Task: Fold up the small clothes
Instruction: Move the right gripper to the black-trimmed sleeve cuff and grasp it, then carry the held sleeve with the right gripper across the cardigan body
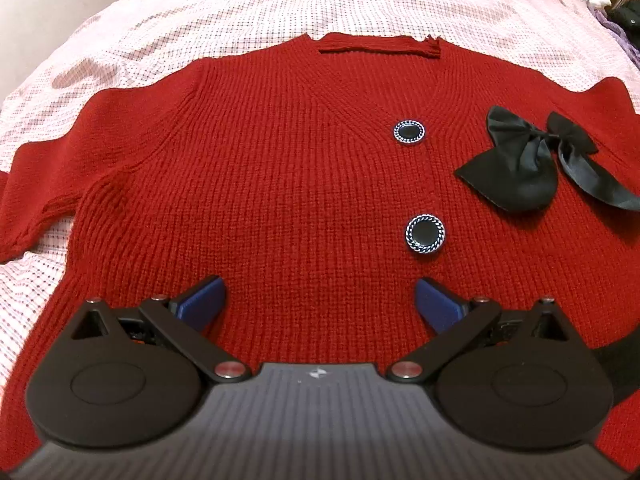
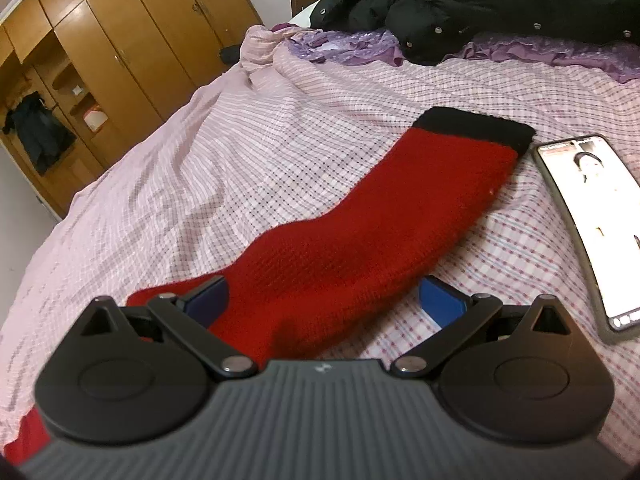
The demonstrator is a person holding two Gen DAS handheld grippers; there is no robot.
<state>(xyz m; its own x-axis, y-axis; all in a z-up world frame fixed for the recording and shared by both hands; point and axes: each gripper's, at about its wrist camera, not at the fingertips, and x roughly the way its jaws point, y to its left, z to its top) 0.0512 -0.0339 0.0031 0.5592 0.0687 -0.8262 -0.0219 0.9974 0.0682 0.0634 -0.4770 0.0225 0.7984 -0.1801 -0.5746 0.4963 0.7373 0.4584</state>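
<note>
A small red knit cardigan (image 1: 256,184) lies flat, front up, on the pink checked bedsheet (image 1: 168,20). It has two round black buttons (image 1: 425,233) and a black ribbon bow (image 1: 532,164) on the chest at right. My left gripper (image 1: 320,300) hovers over the cardigan's lower hem, open, with nothing between its blue pads. In the right wrist view one red sleeve (image 2: 360,232) with a black cuff (image 2: 476,126) stretches away across the sheet. My right gripper (image 2: 324,300) is open, its fingers straddling the sleeve near the shoulder end.
A phone (image 2: 592,216) with a lit screen lies on the sheet just right of the sleeve. Black and purple clothes (image 2: 460,12) are piled at the far end of the bed. Wooden wardrobes (image 2: 100,48) stand beyond the bed's left edge.
</note>
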